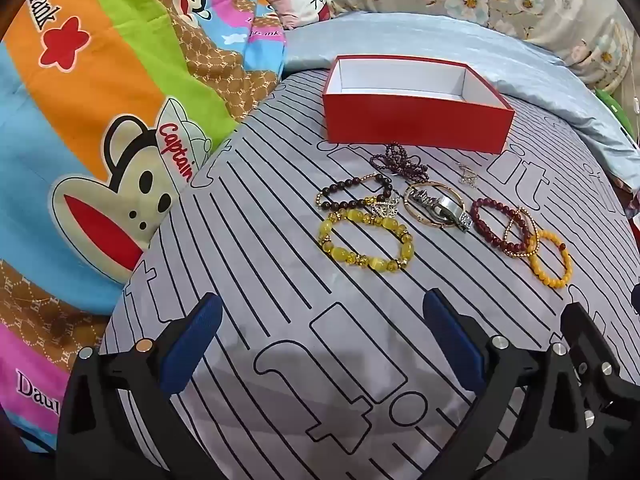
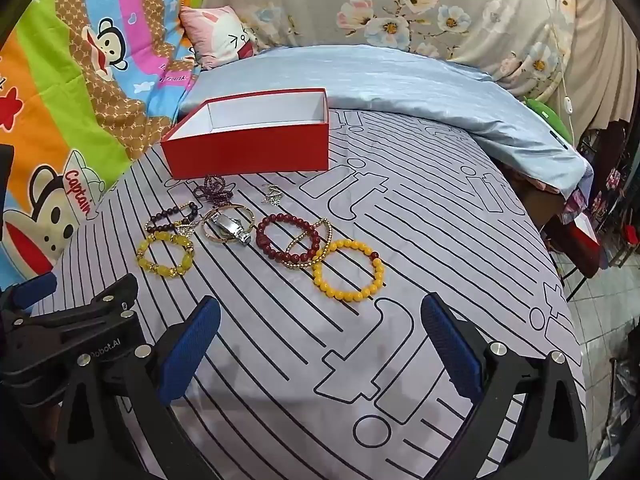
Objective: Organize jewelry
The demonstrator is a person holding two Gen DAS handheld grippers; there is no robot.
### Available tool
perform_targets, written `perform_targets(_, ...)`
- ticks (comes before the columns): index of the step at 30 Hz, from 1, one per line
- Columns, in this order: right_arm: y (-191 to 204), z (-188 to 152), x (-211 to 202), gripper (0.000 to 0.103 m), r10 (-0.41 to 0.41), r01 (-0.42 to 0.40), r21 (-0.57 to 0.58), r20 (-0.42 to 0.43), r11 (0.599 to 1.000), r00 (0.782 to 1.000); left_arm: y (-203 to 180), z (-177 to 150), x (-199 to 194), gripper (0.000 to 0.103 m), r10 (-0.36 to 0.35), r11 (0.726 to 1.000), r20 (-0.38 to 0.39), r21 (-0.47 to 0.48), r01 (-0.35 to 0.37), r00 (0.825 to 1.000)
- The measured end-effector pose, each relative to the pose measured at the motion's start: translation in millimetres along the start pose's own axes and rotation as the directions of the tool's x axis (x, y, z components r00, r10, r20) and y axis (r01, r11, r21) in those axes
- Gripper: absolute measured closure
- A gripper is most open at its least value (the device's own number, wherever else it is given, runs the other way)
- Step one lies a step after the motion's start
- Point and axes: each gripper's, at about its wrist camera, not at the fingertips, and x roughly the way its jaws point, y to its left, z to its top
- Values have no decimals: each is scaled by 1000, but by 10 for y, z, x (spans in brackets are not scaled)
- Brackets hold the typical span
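An open red box [image 1: 416, 124] with a white, empty inside stands on the grey striped cloth; it also shows in the right wrist view [image 2: 248, 152]. In front of it lie several pieces of jewelry: a yellow chunky bracelet [image 1: 366, 240] [image 2: 165, 256], a dark bead bracelet [image 1: 352, 196], a gold bangle with a silver watch [image 1: 438, 204] [image 2: 230, 226], a dark red bracelet [image 1: 500, 224] [image 2: 288, 240], an orange bead bracelet [image 1: 550, 258] [image 2: 348, 270], a purple bead strand [image 1: 396, 164] and a small silver charm [image 1: 468, 174]. My left gripper [image 1: 322, 312] and right gripper [image 2: 320, 316] are open and empty, short of the jewelry.
A colourful cartoon blanket [image 1: 100, 120] lies to the left, a light blue quilt [image 2: 400, 84] and floral bedding [image 2: 400, 4] behind the box. The bed's right edge drops to a tiled floor [image 2: 592, 320]. The left gripper's body shows at the right wrist view's lower left [image 2: 72, 332].
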Motion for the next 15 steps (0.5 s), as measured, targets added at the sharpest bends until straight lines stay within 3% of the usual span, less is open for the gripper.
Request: perform_targets(15, 7, 3, -39, 7, -7, 7, -5, 9, 1000, 1000, 49, 48, -35, 7, -6, 1000, -6, 8, 6, 1000)
